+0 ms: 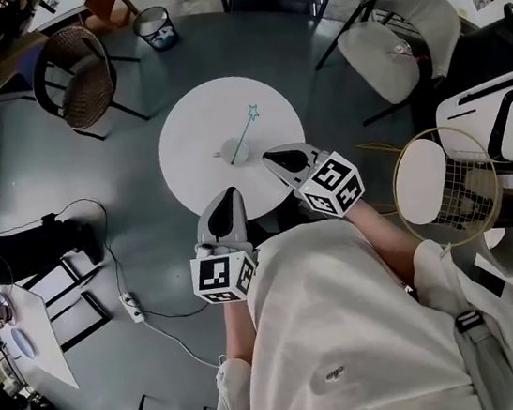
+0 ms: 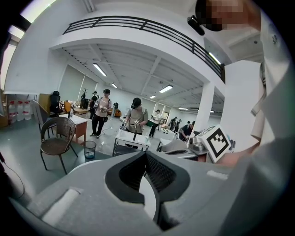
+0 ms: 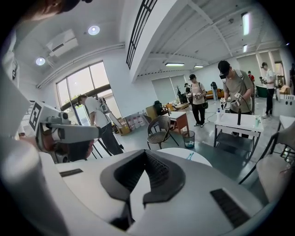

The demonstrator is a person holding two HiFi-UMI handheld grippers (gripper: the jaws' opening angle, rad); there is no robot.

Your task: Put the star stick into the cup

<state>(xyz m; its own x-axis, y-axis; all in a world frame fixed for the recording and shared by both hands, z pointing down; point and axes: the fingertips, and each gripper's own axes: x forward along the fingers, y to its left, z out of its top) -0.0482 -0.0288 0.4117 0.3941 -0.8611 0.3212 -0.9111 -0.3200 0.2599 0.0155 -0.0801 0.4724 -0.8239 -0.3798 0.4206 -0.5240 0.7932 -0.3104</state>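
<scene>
Nearest in head view, two grippers: left gripper (image 1: 230, 195) and right gripper (image 1: 275, 158), both at the near edge of one round table (image 1: 186, 143). One cup (image 1: 235, 152) mid-table, one star stick (image 1: 246, 132) leaning inside it, just beyond the right gripper's tips, farther from the left.

Left gripper view: jaws pressed together, holding nothing; shows the right gripper's cube (image 2: 216, 142), no stick.

Right gripper view: jaws likewise closed and empty; shows the table and the stick's tip past the jaws.

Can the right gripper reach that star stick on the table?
Probably yes: the right gripper, jaws shut, hovers at the round white table's near edge, only bare tabletop between it and the blue star-topped stick.
</scene>
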